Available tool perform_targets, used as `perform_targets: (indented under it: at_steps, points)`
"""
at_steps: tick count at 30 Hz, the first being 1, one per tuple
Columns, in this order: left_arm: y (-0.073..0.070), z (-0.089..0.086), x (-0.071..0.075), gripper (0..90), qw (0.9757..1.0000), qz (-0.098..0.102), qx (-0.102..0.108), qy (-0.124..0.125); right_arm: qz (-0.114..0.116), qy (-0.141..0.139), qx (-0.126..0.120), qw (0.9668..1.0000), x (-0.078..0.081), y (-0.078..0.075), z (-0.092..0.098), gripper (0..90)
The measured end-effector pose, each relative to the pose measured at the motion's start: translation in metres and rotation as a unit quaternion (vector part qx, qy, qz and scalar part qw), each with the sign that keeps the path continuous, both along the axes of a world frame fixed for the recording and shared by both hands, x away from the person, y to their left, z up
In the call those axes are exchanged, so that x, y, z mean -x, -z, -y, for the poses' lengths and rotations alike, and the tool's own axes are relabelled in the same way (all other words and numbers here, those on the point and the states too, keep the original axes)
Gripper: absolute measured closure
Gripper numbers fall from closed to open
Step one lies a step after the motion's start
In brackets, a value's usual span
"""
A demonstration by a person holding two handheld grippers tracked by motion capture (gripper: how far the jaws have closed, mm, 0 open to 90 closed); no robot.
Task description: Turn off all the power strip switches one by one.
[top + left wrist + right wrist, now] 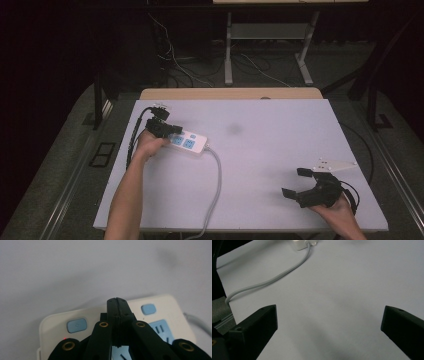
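A white power strip [190,142] with blue sockets and blue buttons lies at the table's left. My left gripper [167,129] hovers over its left end. In the left gripper view that gripper [116,300] is shut, jaws pressed flat together with nothing between them, tips above the strip [155,302] between two blue buttons [77,325]. A small red light [65,338] glows near the strip's edge. My right gripper [294,182] rests at the table's near right, open and empty. Its jaws [329,322] stand wide apart over bare tabletop.
The strip's grey cable [217,180] runs from its right end down to the table's front edge, seen too in the right gripper view as cable [274,277]. The white tabletop [270,125] stretches between the hands. Desk legs and loose wires stand behind it.
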State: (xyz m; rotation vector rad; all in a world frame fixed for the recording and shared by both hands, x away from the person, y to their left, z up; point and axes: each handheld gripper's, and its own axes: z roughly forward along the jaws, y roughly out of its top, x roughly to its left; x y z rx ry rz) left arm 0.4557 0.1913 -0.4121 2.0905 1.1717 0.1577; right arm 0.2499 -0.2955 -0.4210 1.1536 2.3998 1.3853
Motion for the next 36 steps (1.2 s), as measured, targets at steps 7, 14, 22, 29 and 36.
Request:
perform_targets:
  at_steps: [7, 14, 22, 29, 36]
  points:
    - [-0.011, -0.007, 0.001, 89.4, 0.9999, 0.009, 0.008, -0.005, 0.000, -0.001, 0.000, 1.0000, -0.001, 0.000, 0.000, 0.6]
    - [-0.023, -0.008, -0.002, 89.4, 0.9996, 0.023, 0.007, -0.012, 0.000, 0.001, -0.001, 1.0000, -0.001, 0.000, 0.001, 0.6]
    - [-0.021, -0.007, -0.007, 89.4, 0.9995, 0.025, -0.008, -0.017, -0.001, 0.002, 0.001, 1.0000, -0.001, 0.001, 0.000, 0.6]
    - [-0.016, -0.013, -0.008, 89.3, 0.9992, 0.021, -0.019, -0.027, -0.001, 0.002, 0.001, 1.0000, -0.001, 0.001, 0.001, 0.6]
    - [-0.012, -0.017, -0.007, 89.3, 0.9991, 0.018, -0.020, -0.032, -0.002, 0.001, 0.003, 1.0000, -0.002, 0.001, 0.000, 0.6]
